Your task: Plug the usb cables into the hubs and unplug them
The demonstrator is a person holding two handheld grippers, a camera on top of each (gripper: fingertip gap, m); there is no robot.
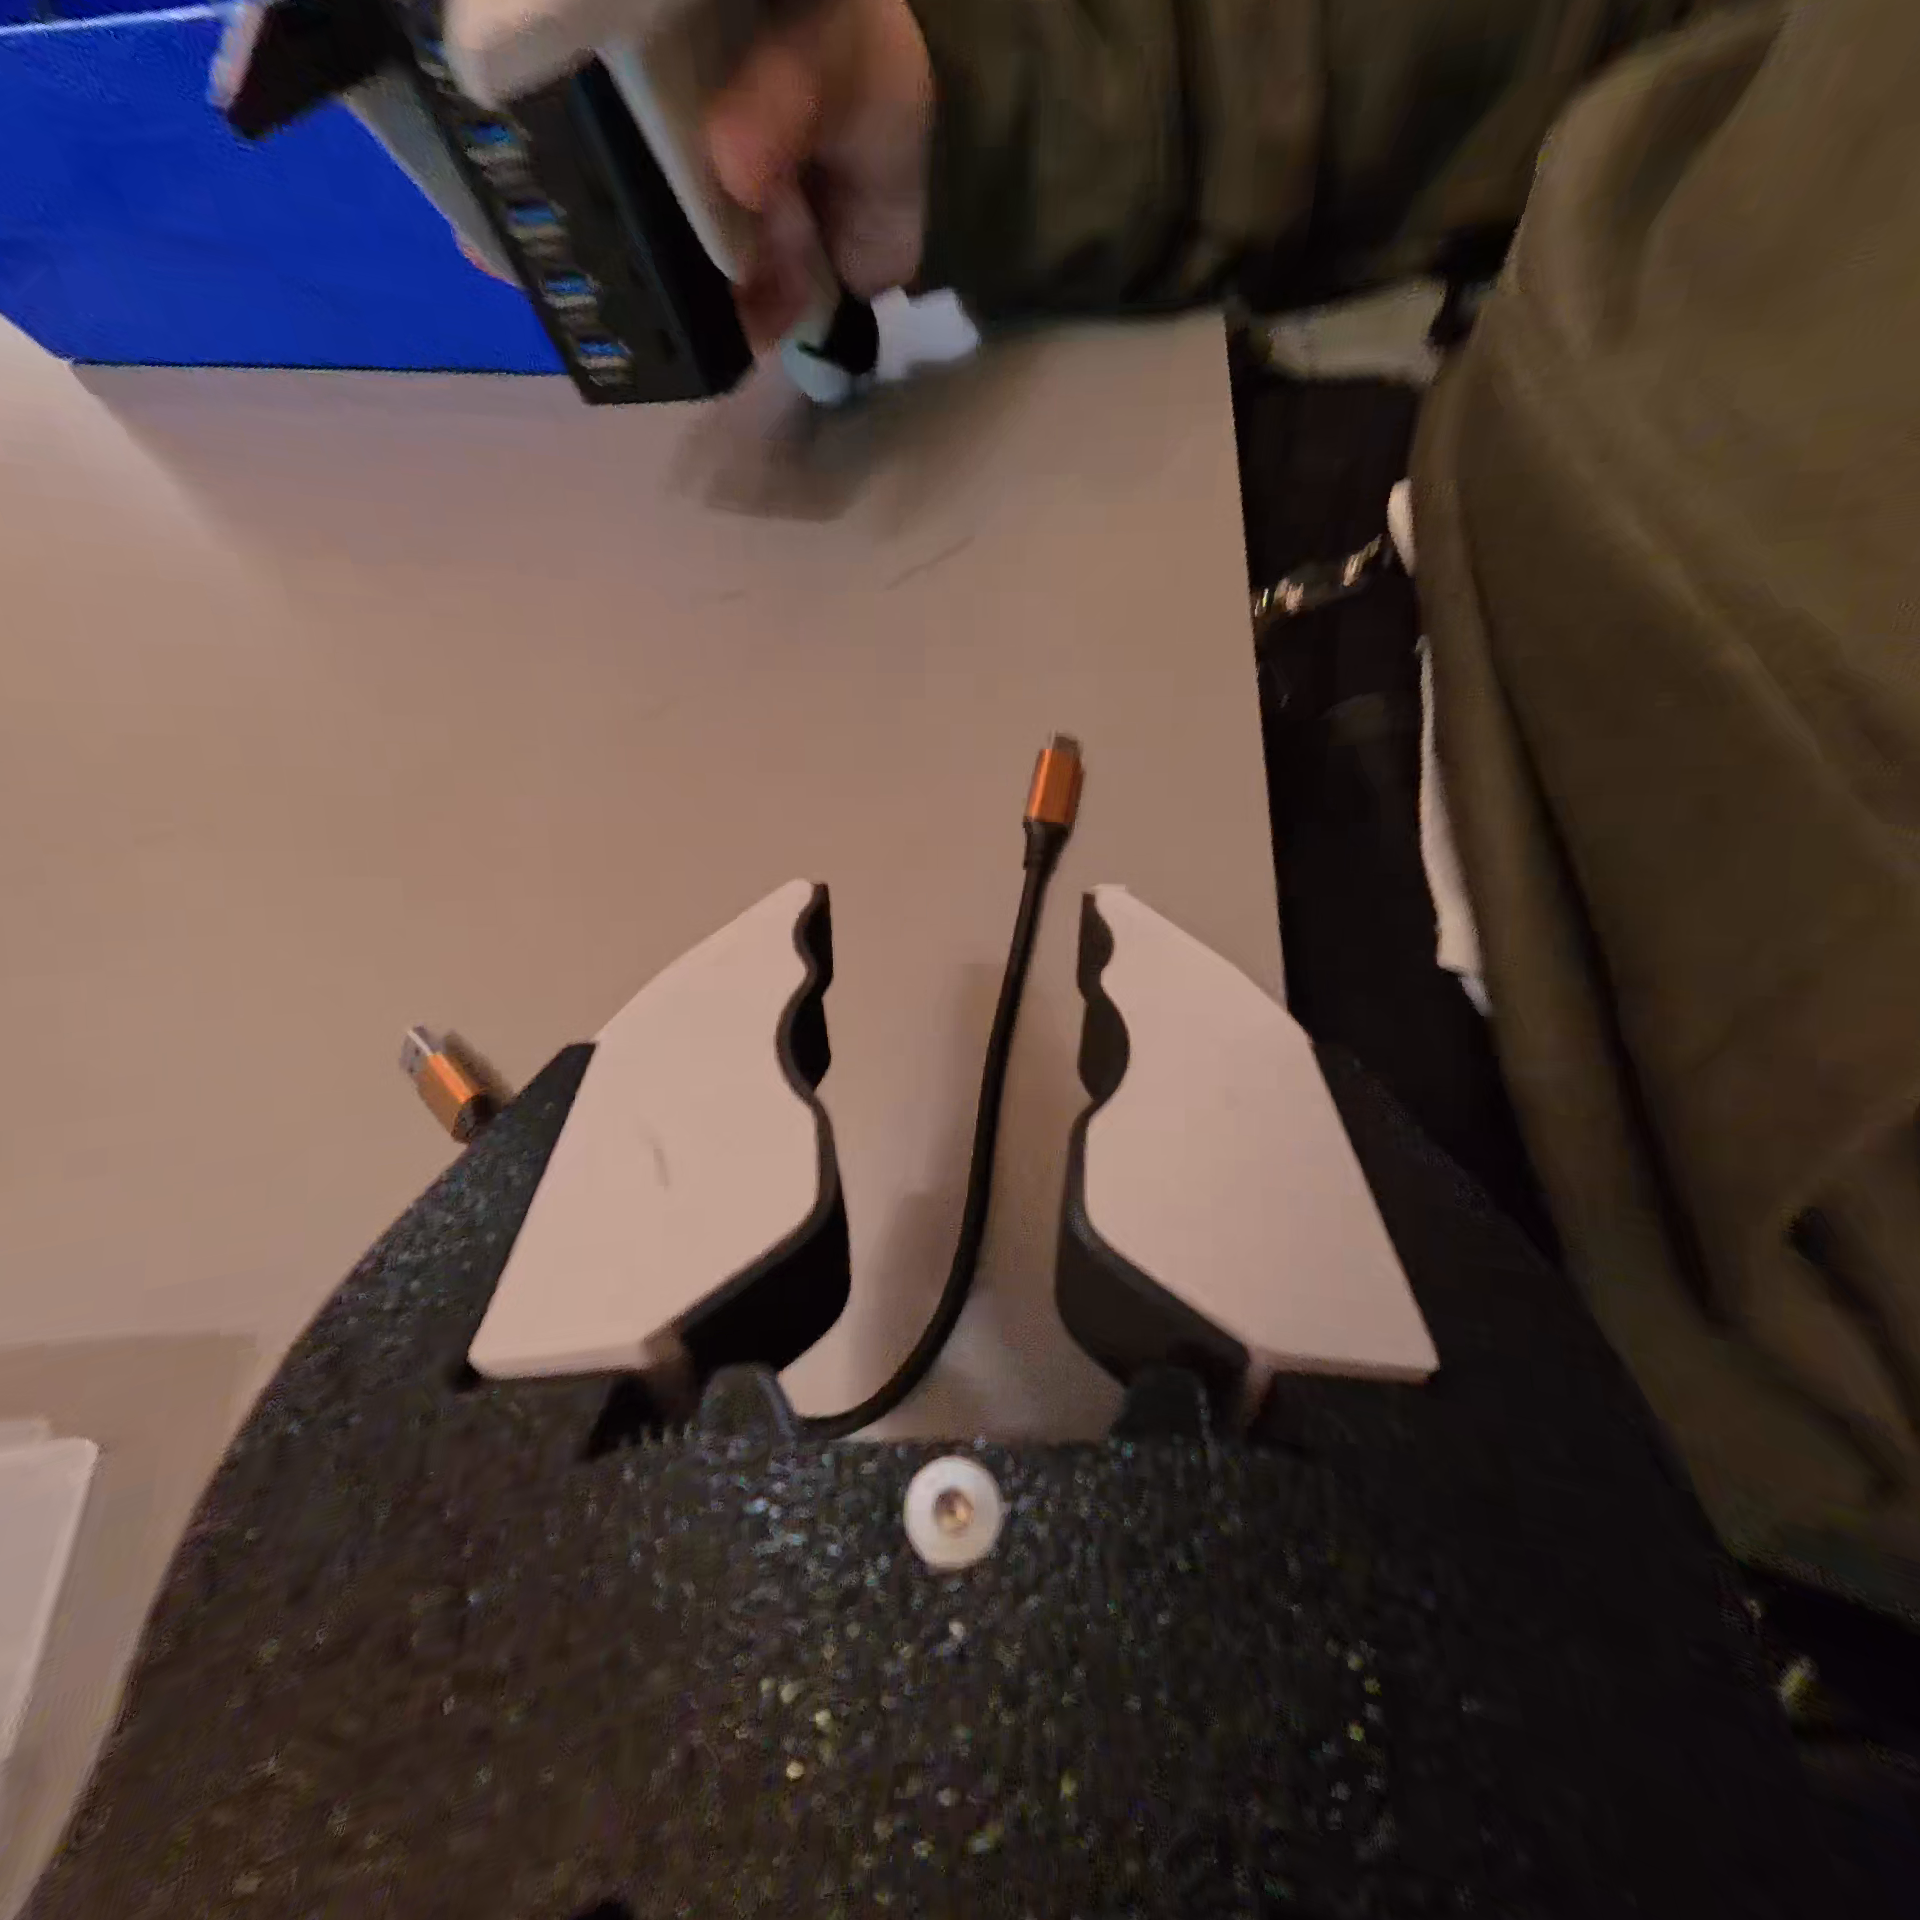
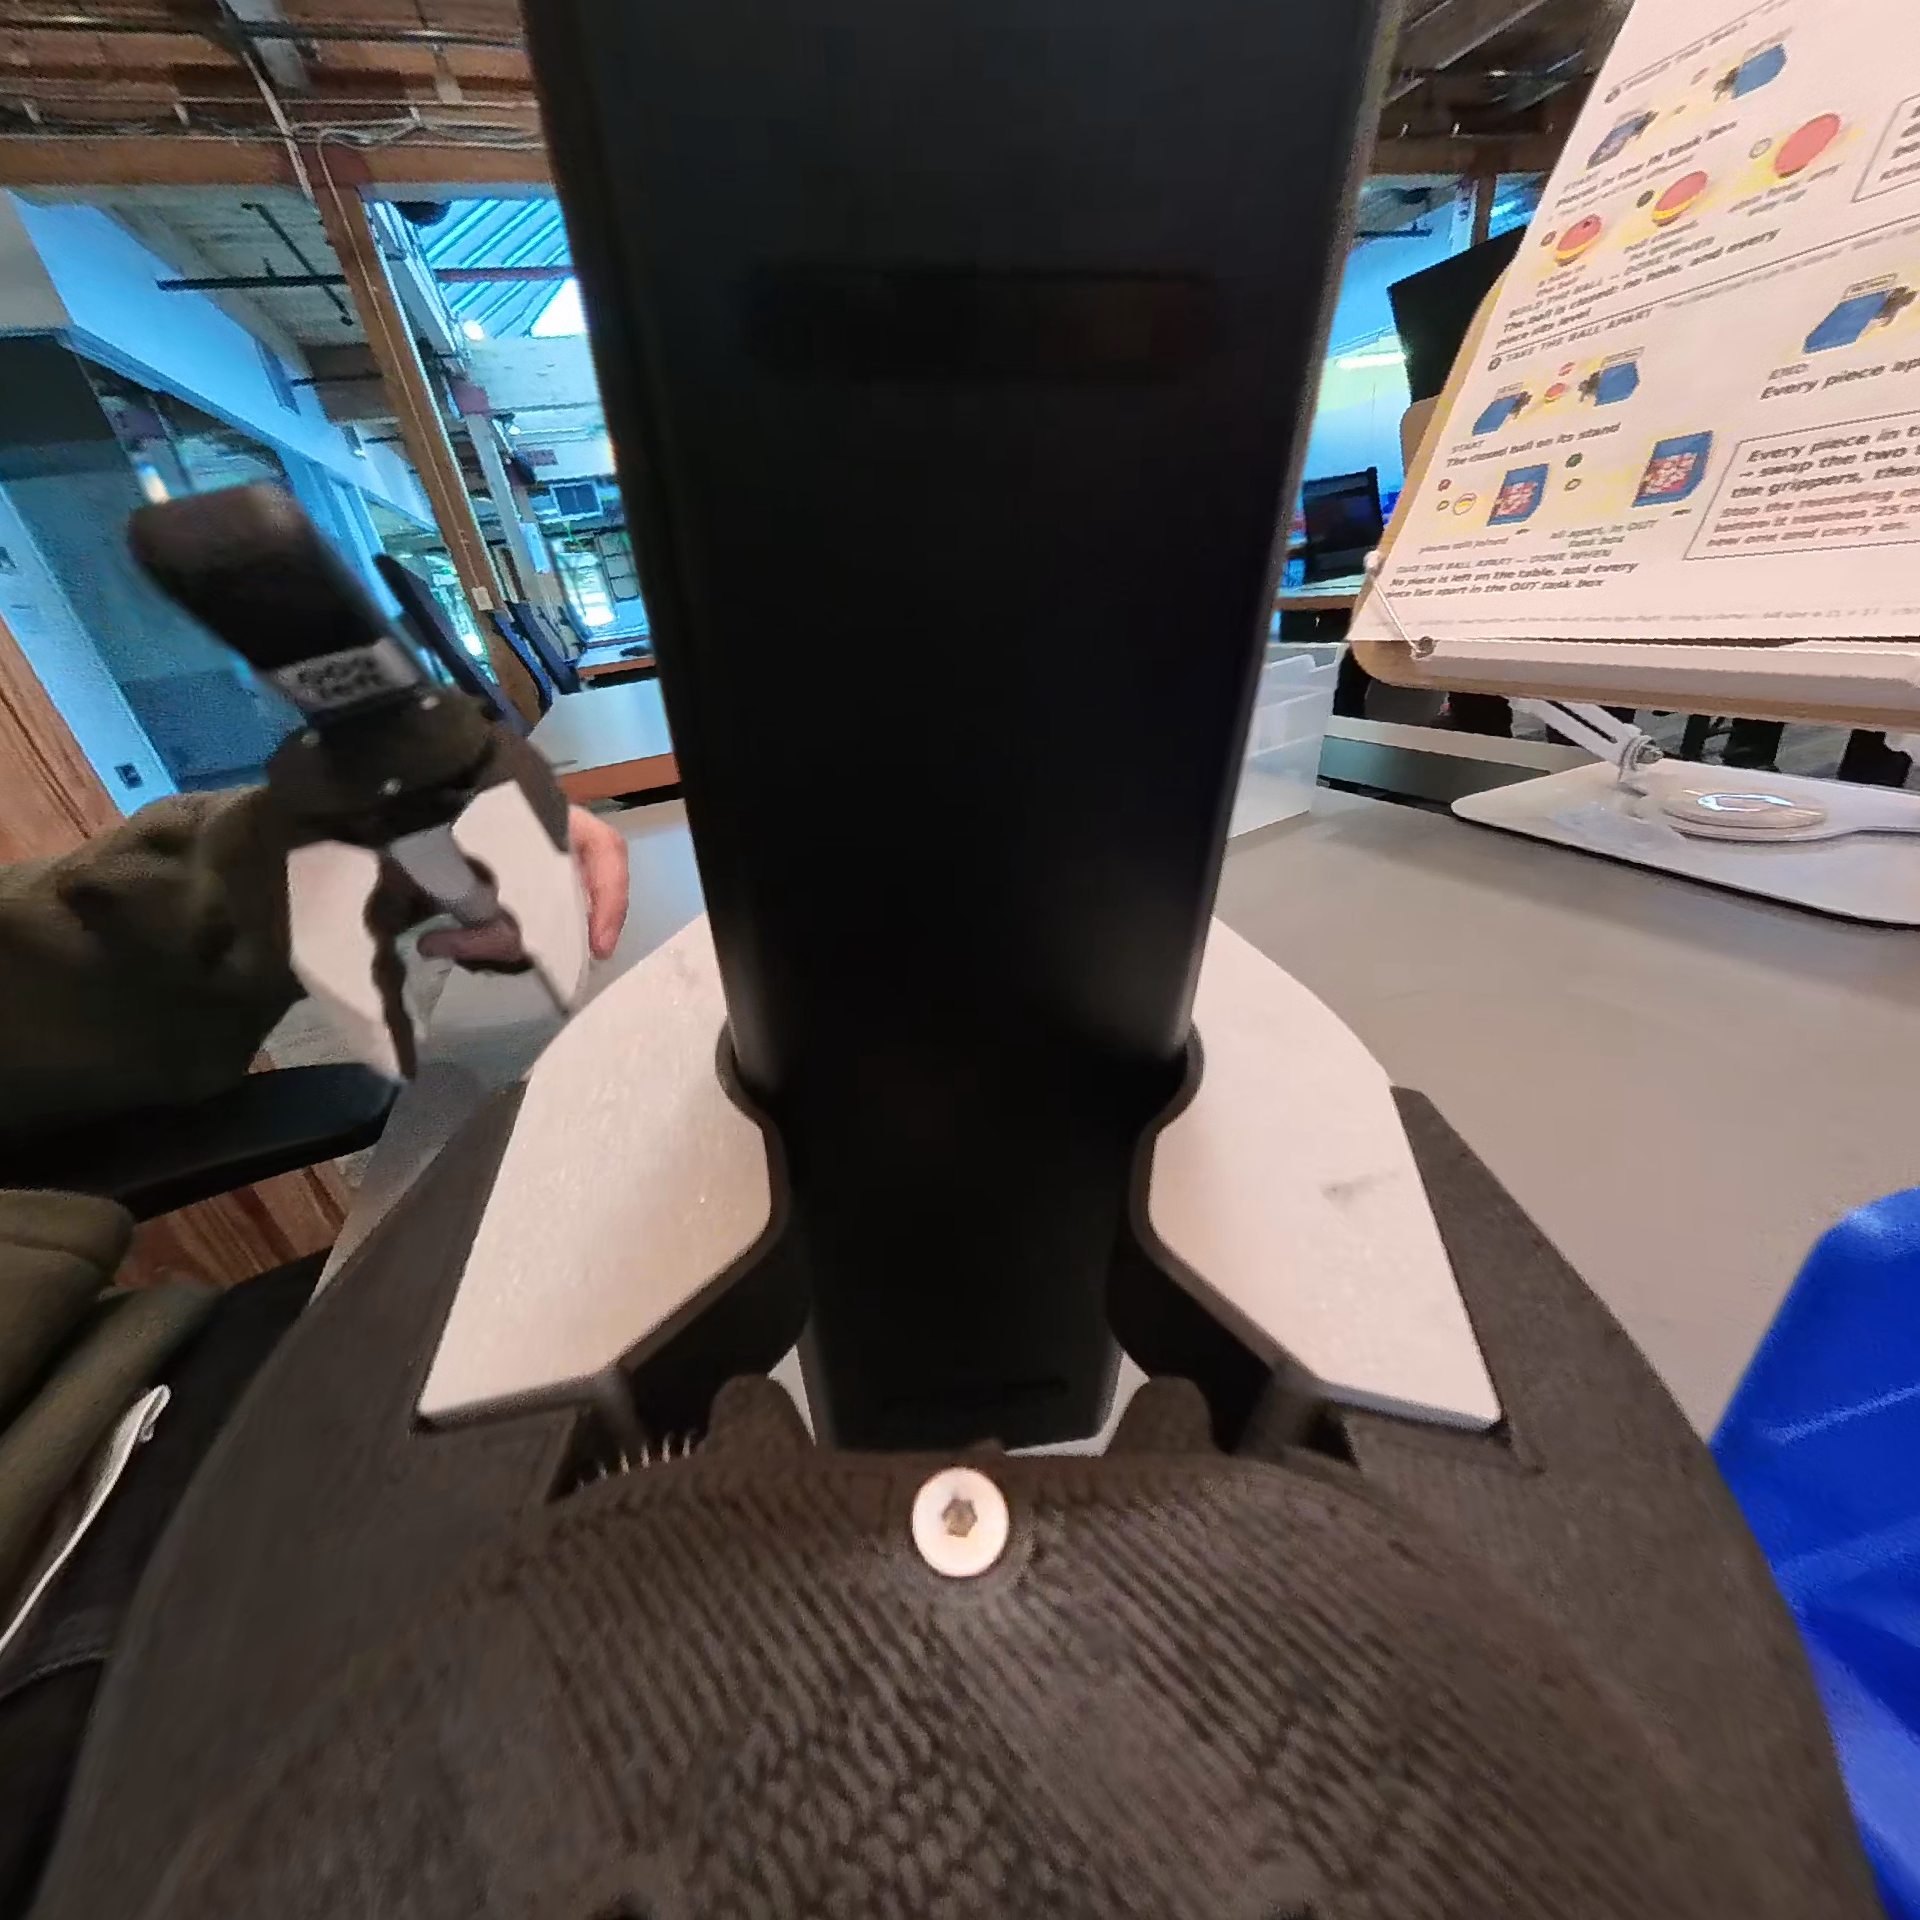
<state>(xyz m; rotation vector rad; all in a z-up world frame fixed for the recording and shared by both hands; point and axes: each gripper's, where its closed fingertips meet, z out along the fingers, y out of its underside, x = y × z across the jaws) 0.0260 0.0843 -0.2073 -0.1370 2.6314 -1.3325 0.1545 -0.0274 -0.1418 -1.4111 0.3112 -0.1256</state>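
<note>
In the left wrist view my left gripper (image 1: 956, 899) is open low over the beige table (image 1: 416, 675). A short black USB cable (image 1: 997, 1122) runs loose between its fingers. The cable's small orange plug (image 1: 1052, 781) lies just past the fingertips, and its wider orange plug (image 1: 445, 1077) lies left of the gripper. My right gripper (image 2: 961, 1039) is shut on a long black USB hub (image 2: 966, 675) that sticks out forward. In the left wrist view the hub (image 1: 592, 239) is blurred, held above the table at the far left, showing a row of blue ports.
A blue box (image 1: 208, 229) stands at the far left of the table and also shows in the right wrist view (image 2: 1829, 1507). An instruction sheet on a white stand (image 2: 1683, 343) is at the right. The table edge (image 1: 1257, 727) runs close to the person's olive clothing (image 1: 1662, 727).
</note>
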